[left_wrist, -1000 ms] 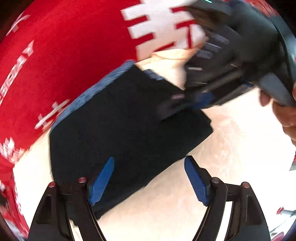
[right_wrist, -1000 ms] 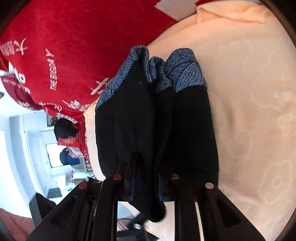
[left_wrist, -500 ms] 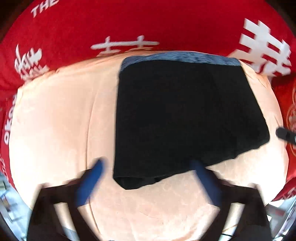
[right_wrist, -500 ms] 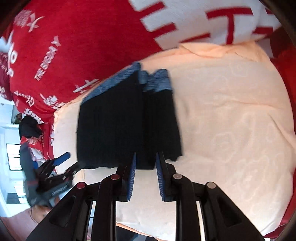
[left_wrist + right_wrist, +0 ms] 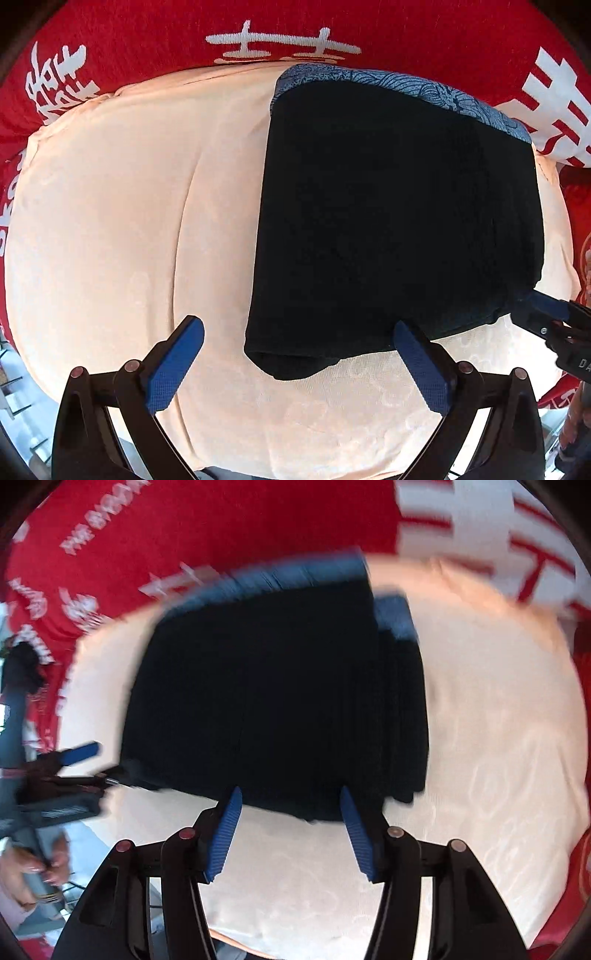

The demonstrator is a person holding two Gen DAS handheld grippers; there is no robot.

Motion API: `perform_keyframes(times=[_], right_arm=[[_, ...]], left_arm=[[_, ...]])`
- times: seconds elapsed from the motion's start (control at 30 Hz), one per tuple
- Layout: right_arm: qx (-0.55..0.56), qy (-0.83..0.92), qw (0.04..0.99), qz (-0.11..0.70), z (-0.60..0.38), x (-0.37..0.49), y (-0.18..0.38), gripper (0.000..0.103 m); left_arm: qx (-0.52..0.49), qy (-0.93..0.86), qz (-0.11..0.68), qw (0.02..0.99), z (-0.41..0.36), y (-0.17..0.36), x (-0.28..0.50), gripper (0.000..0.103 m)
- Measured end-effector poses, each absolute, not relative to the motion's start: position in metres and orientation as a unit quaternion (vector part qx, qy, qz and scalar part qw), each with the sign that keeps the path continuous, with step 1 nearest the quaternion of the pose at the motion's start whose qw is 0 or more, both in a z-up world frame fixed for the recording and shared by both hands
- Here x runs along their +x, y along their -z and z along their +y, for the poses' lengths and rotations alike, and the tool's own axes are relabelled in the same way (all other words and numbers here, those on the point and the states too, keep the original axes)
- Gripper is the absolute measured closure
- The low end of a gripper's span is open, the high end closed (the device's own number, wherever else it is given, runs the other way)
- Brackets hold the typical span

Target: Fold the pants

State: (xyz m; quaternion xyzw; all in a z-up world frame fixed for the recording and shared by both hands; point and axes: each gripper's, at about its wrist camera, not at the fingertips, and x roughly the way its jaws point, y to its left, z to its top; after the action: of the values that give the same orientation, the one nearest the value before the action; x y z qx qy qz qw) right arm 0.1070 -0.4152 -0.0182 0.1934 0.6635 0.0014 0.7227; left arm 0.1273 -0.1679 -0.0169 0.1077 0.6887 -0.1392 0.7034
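The black pants (image 5: pixel 399 221) lie folded into a compact rectangle on the peach cushion (image 5: pixel 129 221), with a blue patterned waistband (image 5: pixel 406 86) along the far edge. My left gripper (image 5: pixel 301 345) is open and empty, just in front of the pants' near edge. In the right wrist view, which is blurred, the pants (image 5: pixel 277 701) lie flat and my right gripper (image 5: pixel 290 808) is open and empty at their near edge. The right gripper's tip (image 5: pixel 546 314) shows at the pants' right corner in the left view. The left gripper (image 5: pixel 79 755) shows at far left.
A red blanket with white characters (image 5: pixel 184 37) surrounds the peach cushion behind and at both sides. The cushion's front edge (image 5: pixel 295 469) drops off near me. A hand (image 5: pixel 29 864) holds the left gripper's handle.
The right gripper let go of the pants, opened and drew back. The left gripper pulled back and swung to face the folded pants squarely. The pants now lie flat.
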Motion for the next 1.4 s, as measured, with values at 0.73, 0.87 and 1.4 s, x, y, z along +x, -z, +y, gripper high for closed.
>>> perform_keyframes(times=[0.73, 0.87, 1.4], right_arm=[[0.297, 0.007, 0.7, 0.65, -0.455, 0.059, 0.006, 0.033], [0.308, 0.009, 0.699, 0.645, -0.462, 0.062, 0.008, 0.033], [0.363, -0.012, 0.693, 0.623, -0.5, 0.067, 0.021, 0.022]], left_arm=[[0.079, 0.133, 0.69, 0.707, -0.155, 0.01, 0.137, 0.0], [0.083, 0.135, 0.688, 0.708, -0.151, 0.008, 0.147, 0.0], [0.011, 0.148, 0.709, 0.69, -0.153, 0.021, 0.194, 0.0]])
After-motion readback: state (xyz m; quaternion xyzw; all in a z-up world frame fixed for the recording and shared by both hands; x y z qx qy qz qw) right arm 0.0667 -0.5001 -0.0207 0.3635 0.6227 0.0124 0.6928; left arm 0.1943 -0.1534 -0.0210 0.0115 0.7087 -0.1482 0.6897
